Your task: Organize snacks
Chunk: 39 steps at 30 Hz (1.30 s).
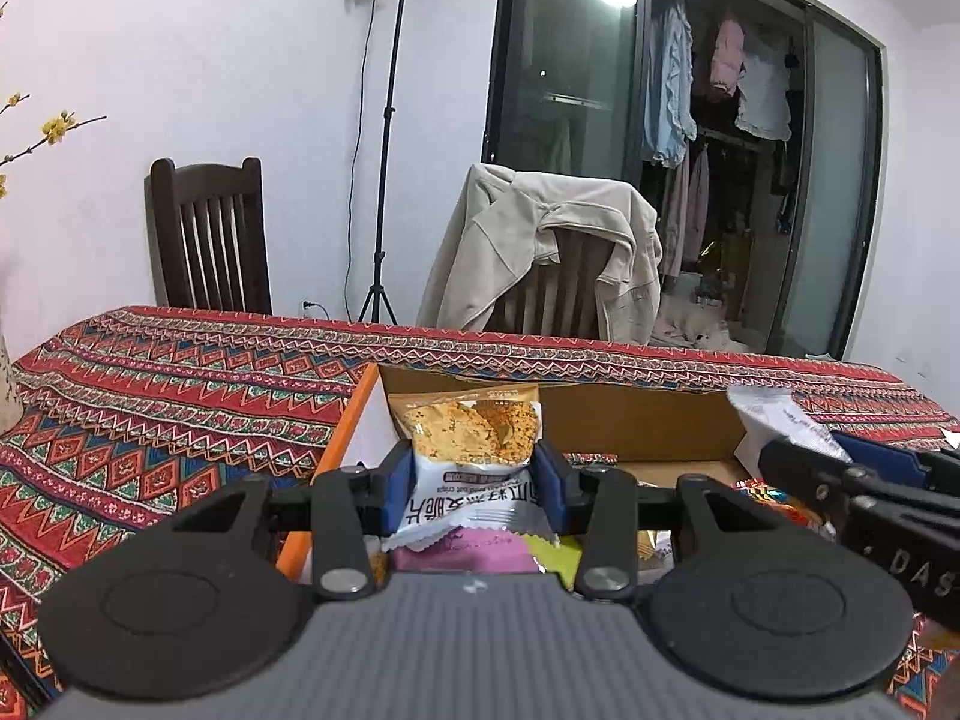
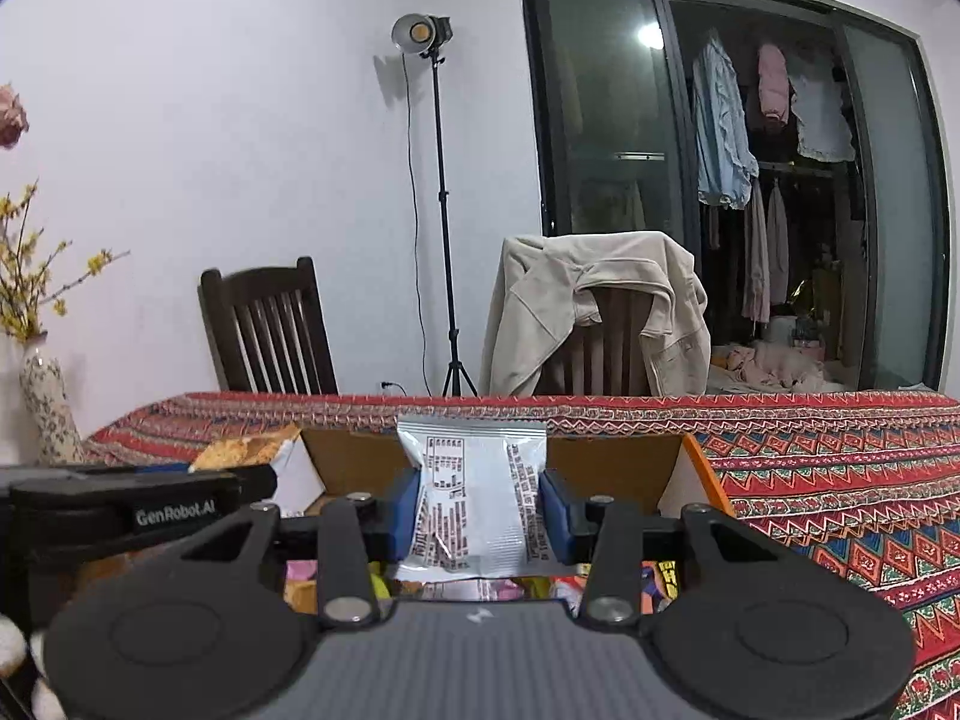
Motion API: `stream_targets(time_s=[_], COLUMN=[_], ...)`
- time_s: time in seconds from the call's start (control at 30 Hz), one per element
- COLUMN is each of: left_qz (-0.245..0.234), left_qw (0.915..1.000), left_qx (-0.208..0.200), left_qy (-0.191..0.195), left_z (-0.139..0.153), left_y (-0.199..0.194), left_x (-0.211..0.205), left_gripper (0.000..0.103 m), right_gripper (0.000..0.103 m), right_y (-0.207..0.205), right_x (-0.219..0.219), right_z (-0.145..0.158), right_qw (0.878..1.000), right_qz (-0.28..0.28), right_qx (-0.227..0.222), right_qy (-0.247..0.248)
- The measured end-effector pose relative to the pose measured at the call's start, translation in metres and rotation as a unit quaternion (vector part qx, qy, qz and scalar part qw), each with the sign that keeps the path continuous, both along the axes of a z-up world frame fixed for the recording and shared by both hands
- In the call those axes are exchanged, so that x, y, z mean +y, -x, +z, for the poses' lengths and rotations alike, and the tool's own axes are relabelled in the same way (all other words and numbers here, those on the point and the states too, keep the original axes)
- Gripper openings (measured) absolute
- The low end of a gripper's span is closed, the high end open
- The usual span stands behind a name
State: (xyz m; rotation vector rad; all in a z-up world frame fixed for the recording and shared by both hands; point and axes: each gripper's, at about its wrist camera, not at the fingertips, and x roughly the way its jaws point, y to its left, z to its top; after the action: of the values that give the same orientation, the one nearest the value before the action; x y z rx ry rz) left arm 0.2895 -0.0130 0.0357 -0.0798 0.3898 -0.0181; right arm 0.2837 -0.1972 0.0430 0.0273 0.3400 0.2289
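My left gripper (image 1: 474, 483) is shut on an oat crisp snack packet (image 1: 474, 450), held upright above an open cardboard box (image 1: 636, 414) with orange edges. My right gripper (image 2: 480, 507) is shut on a silver snack packet (image 2: 474, 504), its printed back facing me, also over the box (image 2: 606, 468). Several loose snack packets (image 1: 480, 564) lie in the box beneath both grippers. The right gripper and its silver packet (image 1: 774, 420) show at the right of the left wrist view. The left gripper (image 2: 120, 510) shows at the left of the right wrist view.
The box sits on a table with a red patterned cloth (image 1: 180, 396). A dark wooden chair (image 1: 210, 234), a chair draped with a beige jacket (image 1: 540, 252) and a light stand (image 1: 384, 138) are behind the table. A vase with yellow flowers (image 2: 42, 396) stands at the left.
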Motion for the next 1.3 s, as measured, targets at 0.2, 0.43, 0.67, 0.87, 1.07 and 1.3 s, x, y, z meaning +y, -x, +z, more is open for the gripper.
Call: stream_targets(time_s=[0.2,0.43,0.67,0.87,1.07,1.3], left_qz=[0.0,0.014,0.016,0.016,0.021,0.023], left_qw=[0.9999,0.9982,0.9976,0.9971,0.9964,0.9958], left_qx=[-0.015,-0.058,-0.067,-0.073,-0.077,-0.07], left_qy=[-0.001,0.007,0.012,0.014,0.027,0.054], left_z=[0.001,0.009,0.01,0.011,0.023,0.042], left_y=[0.007,0.022,0.026,0.028,0.034,0.053], left_x=[0.001,0.006,0.008,0.008,0.009,0.022], left_gripper=[0.054,0.103,0.103,0.103,0.103,0.103], right_gripper=[0.044,0.095,0.103,0.103,0.103,0.103], right_y=[0.0,0.004,0.006,0.006,0.009,0.026], right_x=[0.0,-0.008,-0.012,-0.012,-0.011,-0.018], right_z=[-0.003,-0.001,-0.005,-0.005,0.001,0.02], right_qw=[1.0,1.0,1.0,1.0,1.0,1.0], right_qz=[-0.003,-0.008,-0.015,-0.016,-0.014,-0.013], right_qx=[0.009,0.008,0.01,0.008,0.0,-0.004], right_qy=[0.001,-0.017,-0.021,-0.017,-0.012,-0.024])
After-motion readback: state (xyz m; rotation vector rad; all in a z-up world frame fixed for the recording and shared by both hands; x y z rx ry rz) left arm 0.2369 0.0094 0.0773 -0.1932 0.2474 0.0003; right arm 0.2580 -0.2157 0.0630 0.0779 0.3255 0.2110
